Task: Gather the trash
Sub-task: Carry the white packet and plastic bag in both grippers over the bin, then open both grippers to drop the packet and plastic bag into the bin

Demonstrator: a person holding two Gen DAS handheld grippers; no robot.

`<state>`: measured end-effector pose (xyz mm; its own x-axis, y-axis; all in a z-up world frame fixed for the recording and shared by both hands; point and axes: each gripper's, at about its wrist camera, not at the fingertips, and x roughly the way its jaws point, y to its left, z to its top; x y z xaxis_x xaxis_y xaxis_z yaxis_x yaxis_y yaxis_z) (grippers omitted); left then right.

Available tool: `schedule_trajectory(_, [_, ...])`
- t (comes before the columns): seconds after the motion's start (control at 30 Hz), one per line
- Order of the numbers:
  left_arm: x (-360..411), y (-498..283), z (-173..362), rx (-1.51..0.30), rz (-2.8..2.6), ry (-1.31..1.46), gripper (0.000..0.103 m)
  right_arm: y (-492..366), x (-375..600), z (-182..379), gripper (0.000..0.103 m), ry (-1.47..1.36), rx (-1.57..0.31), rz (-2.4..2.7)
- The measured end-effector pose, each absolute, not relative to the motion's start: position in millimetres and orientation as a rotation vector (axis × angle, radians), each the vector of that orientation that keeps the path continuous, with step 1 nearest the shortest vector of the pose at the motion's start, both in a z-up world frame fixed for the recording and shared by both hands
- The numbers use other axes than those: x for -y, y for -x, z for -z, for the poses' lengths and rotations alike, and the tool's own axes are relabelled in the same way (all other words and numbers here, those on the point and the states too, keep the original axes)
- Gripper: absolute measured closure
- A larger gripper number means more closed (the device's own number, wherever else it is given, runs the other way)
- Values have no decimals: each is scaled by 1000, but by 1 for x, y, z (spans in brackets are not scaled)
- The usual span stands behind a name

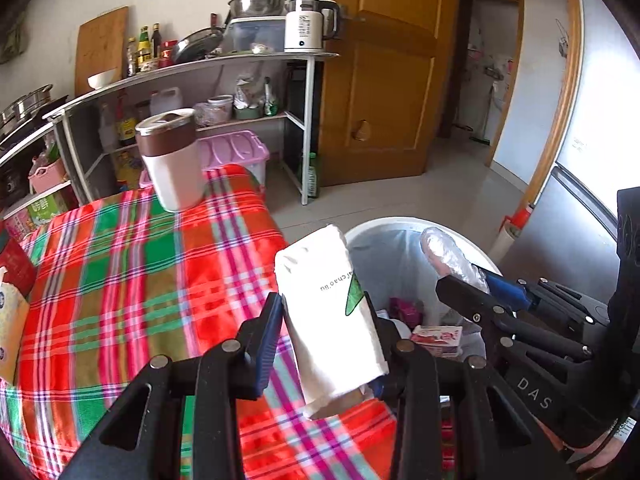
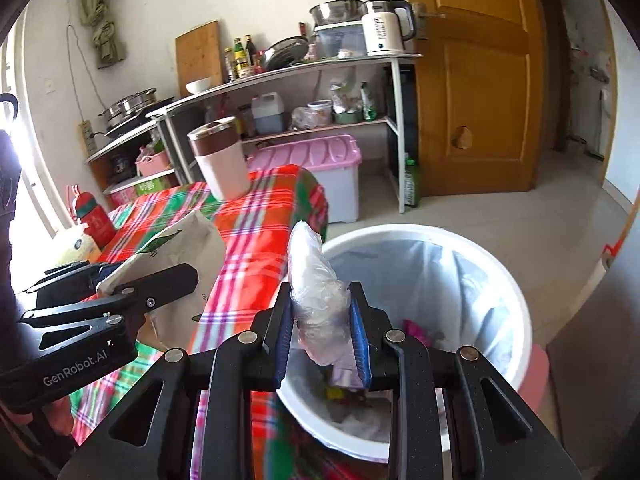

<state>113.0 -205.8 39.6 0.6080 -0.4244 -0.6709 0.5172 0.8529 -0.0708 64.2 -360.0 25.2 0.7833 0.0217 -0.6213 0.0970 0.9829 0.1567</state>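
Observation:
My left gripper (image 1: pixel 326 334) is shut on a white paper bag (image 1: pixel 334 312) with a green mark, held at the table's right edge beside the bin. It also shows in the right wrist view (image 2: pixel 176 248). My right gripper (image 2: pixel 324 328) is shut on a crumpled clear plastic wrap (image 2: pixel 316 292), held over the rim of the white trash bin (image 2: pixel 508 280). The wrap also shows in the left wrist view (image 1: pixel 448 256). The bin (image 1: pixel 400 226) has a clear liner and holds several pieces of packaging.
A red, green and pink plaid tablecloth (image 1: pixel 132 272) covers the table. A brown and white tumbler (image 1: pixel 172 160) stands at its far end. A red bottle (image 2: pixel 94 216) and a tissue pack (image 1: pixel 8 312) sit at the left. Metal shelves (image 1: pixel 240 64), a pink storage box (image 2: pixel 320 168) and a wooden door (image 2: pixel 476 80) stand behind.

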Motion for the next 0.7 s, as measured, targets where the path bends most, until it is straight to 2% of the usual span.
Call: schedule_trajectory(0.7, [280,-111,-3,-833,631,-187,64,-51,424,7,75,-209,-767,194])
